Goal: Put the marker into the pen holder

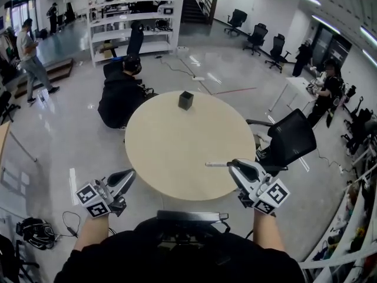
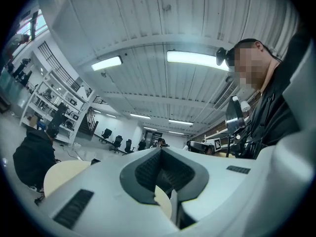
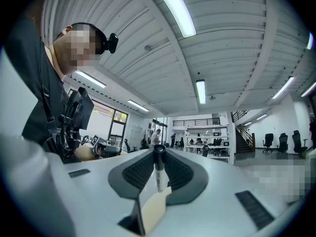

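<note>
A small black pen holder (image 1: 186,99) stands upright near the far edge of the round beige table (image 1: 177,152). My right gripper (image 1: 232,165) hovers over the table's near right edge, shut on a white marker (image 1: 215,164) that sticks out to the left. In the right gripper view the marker (image 3: 158,174), with its dark cap, is pinched between the ribbed pads of that gripper (image 3: 158,157). My left gripper (image 1: 129,175) hangs off the table's near left edge, shut and holding nothing; its pads (image 2: 148,169) meet in the left gripper view. The pen holder is far ahead of both grippers.
A black office chair (image 1: 288,137) stands close to the table's right side. A person in black (image 1: 121,93) sits just beyond the far left edge. White shelving (image 1: 132,16) lines the back. A dark bag (image 1: 35,232) lies on the floor at the lower left.
</note>
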A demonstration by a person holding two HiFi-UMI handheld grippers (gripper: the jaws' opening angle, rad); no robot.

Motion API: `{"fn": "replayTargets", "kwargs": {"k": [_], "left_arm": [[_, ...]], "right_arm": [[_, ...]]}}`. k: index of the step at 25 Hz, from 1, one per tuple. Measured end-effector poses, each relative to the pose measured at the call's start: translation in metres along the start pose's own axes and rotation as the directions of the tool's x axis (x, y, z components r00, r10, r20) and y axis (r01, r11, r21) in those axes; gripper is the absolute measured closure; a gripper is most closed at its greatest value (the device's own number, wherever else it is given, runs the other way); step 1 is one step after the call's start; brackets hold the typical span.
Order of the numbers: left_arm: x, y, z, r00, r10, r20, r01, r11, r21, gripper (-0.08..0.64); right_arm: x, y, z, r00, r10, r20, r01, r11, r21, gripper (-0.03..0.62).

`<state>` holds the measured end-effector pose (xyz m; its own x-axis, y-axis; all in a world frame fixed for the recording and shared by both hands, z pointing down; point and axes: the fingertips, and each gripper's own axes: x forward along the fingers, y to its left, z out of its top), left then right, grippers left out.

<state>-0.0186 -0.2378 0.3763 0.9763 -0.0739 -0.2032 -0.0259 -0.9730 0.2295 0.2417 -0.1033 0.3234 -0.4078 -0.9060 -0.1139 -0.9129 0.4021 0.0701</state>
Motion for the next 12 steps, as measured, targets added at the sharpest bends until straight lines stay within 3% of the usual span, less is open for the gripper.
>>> {"fn": "replayTargets", "kwargs": {"k": [6,12], "left_arm": [[0.021,0.048,-0.001,1.000,-0.001,-0.013,0.000,1.000,-0.028,0.565],[0.076,0.091,-0.015,0.999,0.037,-0.025,-0.038,0.998,-0.043,0.565]], "right_arm": [[0.039,-0.032,-0.016,1.000,0.004,-0.027,-0.004,1.000,0.018,0.515],[0.060,-0.108,-0.040,0.999,0.037,-0.007,-0.037,0.999,0.033,0.515]]}}
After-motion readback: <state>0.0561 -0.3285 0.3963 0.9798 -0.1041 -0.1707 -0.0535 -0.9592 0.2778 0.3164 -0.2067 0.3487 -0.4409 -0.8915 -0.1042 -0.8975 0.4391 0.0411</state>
